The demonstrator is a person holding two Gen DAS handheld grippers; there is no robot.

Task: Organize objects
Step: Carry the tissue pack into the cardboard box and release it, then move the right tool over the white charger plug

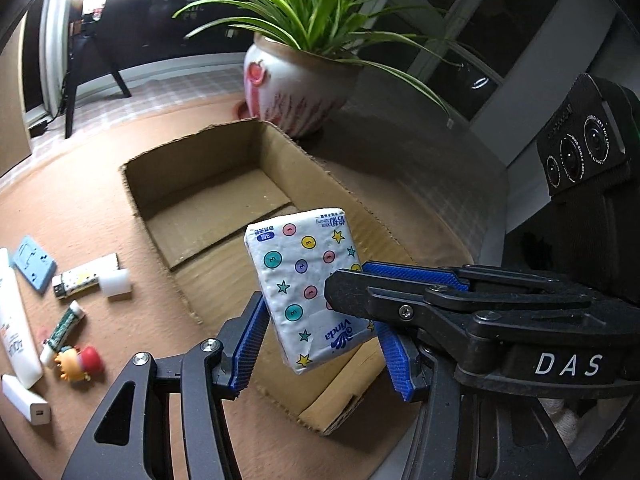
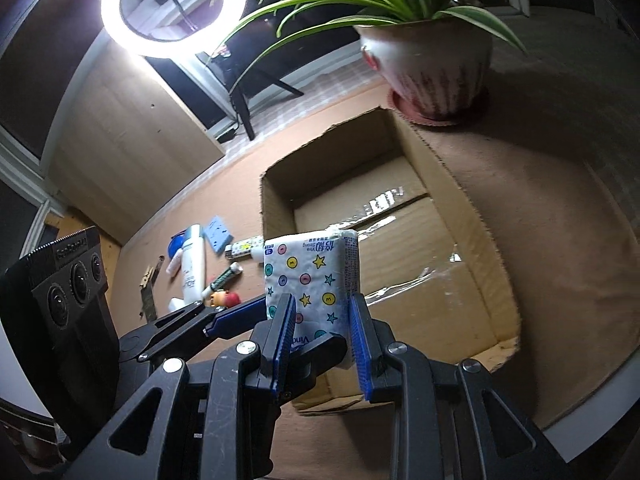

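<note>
A white Vinda tissue pack [image 1: 306, 280] with coloured dots and stars hangs in the air above the near part of an open cardboard box [image 1: 192, 168]. My right gripper [image 2: 322, 330] is shut on the pack [image 2: 316, 272], its blue pads on both narrow sides. My left gripper [image 1: 320, 340] is open around the pack's lower end, with gaps at both pads. In the left wrist view the right gripper [image 1: 352, 280] comes in from the right. The box [image 2: 472, 216] holds nothing visible.
Left of the box lie a blue plate [image 1: 33, 264], a USB light with cap [image 1: 86, 280], a small tube [image 1: 64, 330], a toy figure [image 1: 78, 362], a white bottle [image 1: 14, 320] and a white charger [image 1: 24, 400]. A potted plant [image 1: 296, 84] stands behind the box.
</note>
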